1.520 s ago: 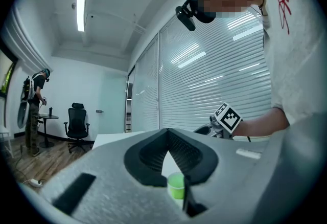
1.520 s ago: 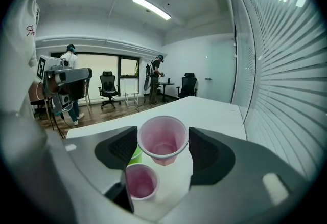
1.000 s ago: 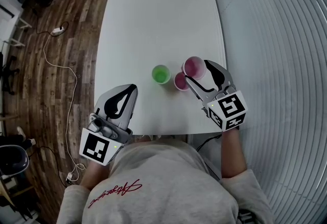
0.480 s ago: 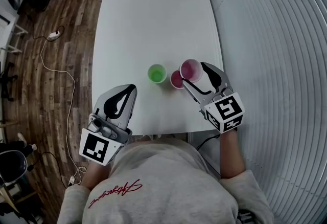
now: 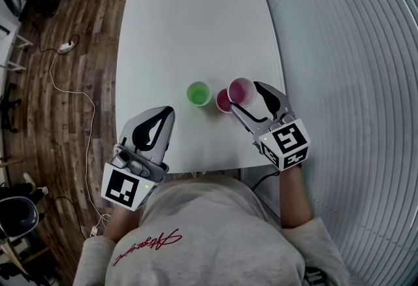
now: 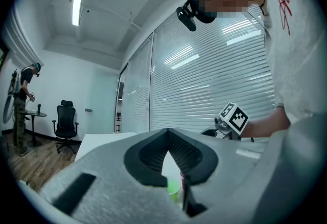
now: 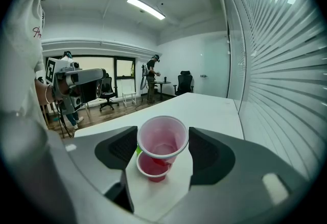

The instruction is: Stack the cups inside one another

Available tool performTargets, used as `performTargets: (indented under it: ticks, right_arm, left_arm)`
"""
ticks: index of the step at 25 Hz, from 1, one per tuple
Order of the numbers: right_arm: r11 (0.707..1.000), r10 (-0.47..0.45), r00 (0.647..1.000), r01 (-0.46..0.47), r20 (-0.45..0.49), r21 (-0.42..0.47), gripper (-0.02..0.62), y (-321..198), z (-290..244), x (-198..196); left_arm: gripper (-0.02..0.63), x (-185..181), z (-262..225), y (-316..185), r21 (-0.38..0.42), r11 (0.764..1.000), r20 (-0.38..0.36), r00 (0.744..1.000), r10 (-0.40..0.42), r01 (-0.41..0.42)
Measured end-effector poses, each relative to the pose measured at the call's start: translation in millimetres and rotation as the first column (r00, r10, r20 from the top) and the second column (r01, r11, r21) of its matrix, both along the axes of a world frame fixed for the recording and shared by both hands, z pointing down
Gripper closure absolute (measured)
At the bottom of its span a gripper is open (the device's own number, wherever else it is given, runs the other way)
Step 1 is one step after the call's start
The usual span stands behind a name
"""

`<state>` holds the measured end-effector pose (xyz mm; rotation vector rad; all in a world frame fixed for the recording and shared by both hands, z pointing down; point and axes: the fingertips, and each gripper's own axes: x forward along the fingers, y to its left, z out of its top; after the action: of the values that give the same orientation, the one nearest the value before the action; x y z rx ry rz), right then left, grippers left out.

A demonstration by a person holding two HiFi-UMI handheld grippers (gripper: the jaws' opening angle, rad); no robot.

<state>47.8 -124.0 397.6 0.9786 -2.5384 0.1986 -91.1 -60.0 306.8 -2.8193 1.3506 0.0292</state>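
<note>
A pale pink cup (image 5: 241, 91) (image 7: 162, 137) sits between the jaws of my right gripper (image 5: 247, 96) (image 7: 162, 147), which is shut on its sides and holds it just above the table. Right beneath and beside it a darker pink cup (image 5: 224, 100) (image 7: 152, 168) stands upright on the white table (image 5: 196, 17). A green cup (image 5: 198, 93) (image 6: 172, 188) stands to their left. My left gripper (image 5: 168, 113) (image 6: 171, 164) is shut and empty near the table's front edge, apart from all cups.
The table's right edge (image 5: 277, 63) runs close to the cups, beside a wall of white blinds (image 5: 353, 82). A wooden floor with a white cable (image 5: 65, 82) lies to the left. Office chairs (image 7: 184, 82) and people stand far off.
The held pink cup has edged slightly nearer the darker pink cup. The left gripper has stayed where it was.
</note>
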Motion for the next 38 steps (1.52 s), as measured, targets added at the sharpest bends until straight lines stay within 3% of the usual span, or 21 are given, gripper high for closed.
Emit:
performTargets:
  ticks: [38]
  right_arm:
    - [0.996, -0.045, 0.998, 0.041, -0.045, -0.08, 0.279, 4, 21, -21]
  left_arm:
    - [0.612, -8, -11, -12, -0.001, 1.0, -0.017, 1.0, -0.004, 0.004]
